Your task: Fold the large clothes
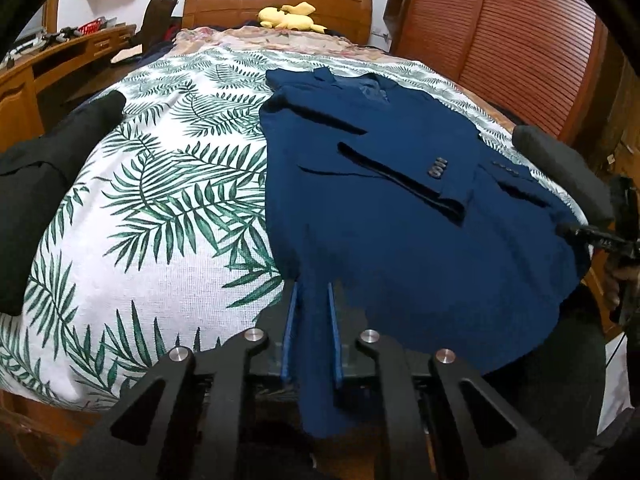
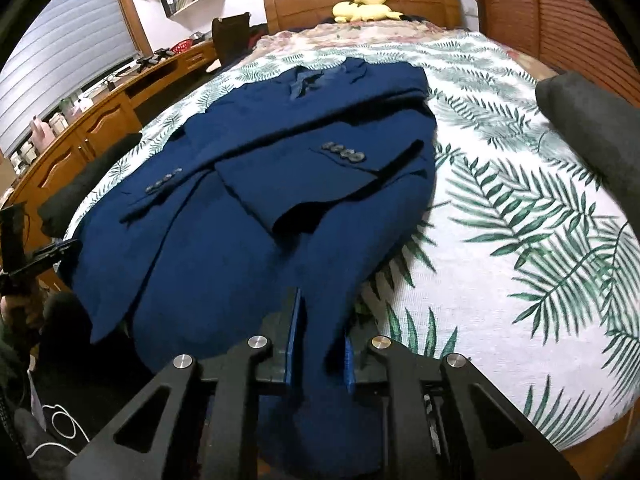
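The blue jacket (image 1: pixel 400 208) lies on the bed (image 1: pixel 160 208), collar toward the headboard (image 1: pixel 276 4), sleeves crossed over its front, hem at the foot edge. The left gripper (image 1: pixel 312 304) has its jaws clenched on the hem at one corner; the right gripper (image 2: pixel 320 320) has its jaws clenched on the other. Risk: thick, heavy cloth may slip from either grip on lifting, and uneven raising would dislodge the crossed sleeves and skew the fold.

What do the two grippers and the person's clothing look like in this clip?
Both the left gripper and the right gripper are alike: black angular linkage arms with triangular cutouts, round silver pins at the joints, and thin blue fingers. Dark clothing with a white line print shows at the lower left.
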Action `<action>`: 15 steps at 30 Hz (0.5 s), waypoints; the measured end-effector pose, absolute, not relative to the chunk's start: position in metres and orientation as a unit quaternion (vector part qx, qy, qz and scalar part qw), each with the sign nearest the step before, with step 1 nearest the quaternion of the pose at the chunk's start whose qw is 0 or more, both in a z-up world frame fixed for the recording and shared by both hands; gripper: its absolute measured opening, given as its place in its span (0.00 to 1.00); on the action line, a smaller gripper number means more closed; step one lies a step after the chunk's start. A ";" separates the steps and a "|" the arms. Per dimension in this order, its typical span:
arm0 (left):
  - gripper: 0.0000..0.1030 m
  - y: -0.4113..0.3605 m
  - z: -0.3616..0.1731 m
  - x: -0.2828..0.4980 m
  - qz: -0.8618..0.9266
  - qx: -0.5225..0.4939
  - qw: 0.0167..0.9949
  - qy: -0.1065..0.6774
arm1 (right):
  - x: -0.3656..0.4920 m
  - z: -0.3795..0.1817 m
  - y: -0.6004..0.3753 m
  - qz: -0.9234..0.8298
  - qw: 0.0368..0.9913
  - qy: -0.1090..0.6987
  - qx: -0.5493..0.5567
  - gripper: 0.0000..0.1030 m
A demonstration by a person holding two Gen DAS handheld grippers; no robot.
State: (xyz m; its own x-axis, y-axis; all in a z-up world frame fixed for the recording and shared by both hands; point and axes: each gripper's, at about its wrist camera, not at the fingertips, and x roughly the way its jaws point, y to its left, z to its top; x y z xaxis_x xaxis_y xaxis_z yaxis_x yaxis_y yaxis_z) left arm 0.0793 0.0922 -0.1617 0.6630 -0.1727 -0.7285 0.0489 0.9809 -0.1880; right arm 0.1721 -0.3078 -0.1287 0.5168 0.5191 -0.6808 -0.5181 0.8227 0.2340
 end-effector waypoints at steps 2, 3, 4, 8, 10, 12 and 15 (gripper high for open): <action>0.03 0.092 -0.159 0.080 -0.063 -0.075 0.908 0.408 | 0.175 -0.126 -0.308 0.312 0.867 0.388 0.008 0.09; 0.03 0.089 -0.153 0.079 -0.061 -0.068 0.911 0.402 | 0.174 -0.121 -0.309 0.317 0.867 0.384 0.014 0.09; 0.03 0.085 -0.144 0.079 -0.060 -0.063 0.916 0.391 | 0.175 -0.114 -0.311 0.322 0.869 0.376 0.021 0.08; 0.03 0.070 -0.097 0.078 -0.069 -0.041 0.934 0.348 | 0.174 -0.073 -0.322 0.340 0.883 0.319 0.053 0.06; 0.03 0.065 -0.066 0.078 -0.076 -0.038 0.943 0.322 | 0.175 -0.045 -0.328 0.351 0.888 0.288 0.078 0.06; 0.03 0.059 -0.031 0.080 -0.080 -0.025 0.952 0.296 | 0.175 -0.020 -0.332 0.357 0.892 0.262 0.088 0.06; 0.03 0.052 0.010 0.081 -0.083 -0.013 0.961 0.262 | 0.169 0.020 -0.334 0.364 0.900 0.223 0.087 0.06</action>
State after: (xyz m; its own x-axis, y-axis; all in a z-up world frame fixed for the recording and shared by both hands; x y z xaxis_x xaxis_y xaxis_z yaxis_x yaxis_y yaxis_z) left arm 0.0809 0.0520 0.0096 0.8490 -0.1668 -0.5014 0.1531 0.9858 -0.0687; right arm 0.1687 -0.3342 0.0200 0.6359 0.6937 -0.3383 -0.6158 0.7203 0.3193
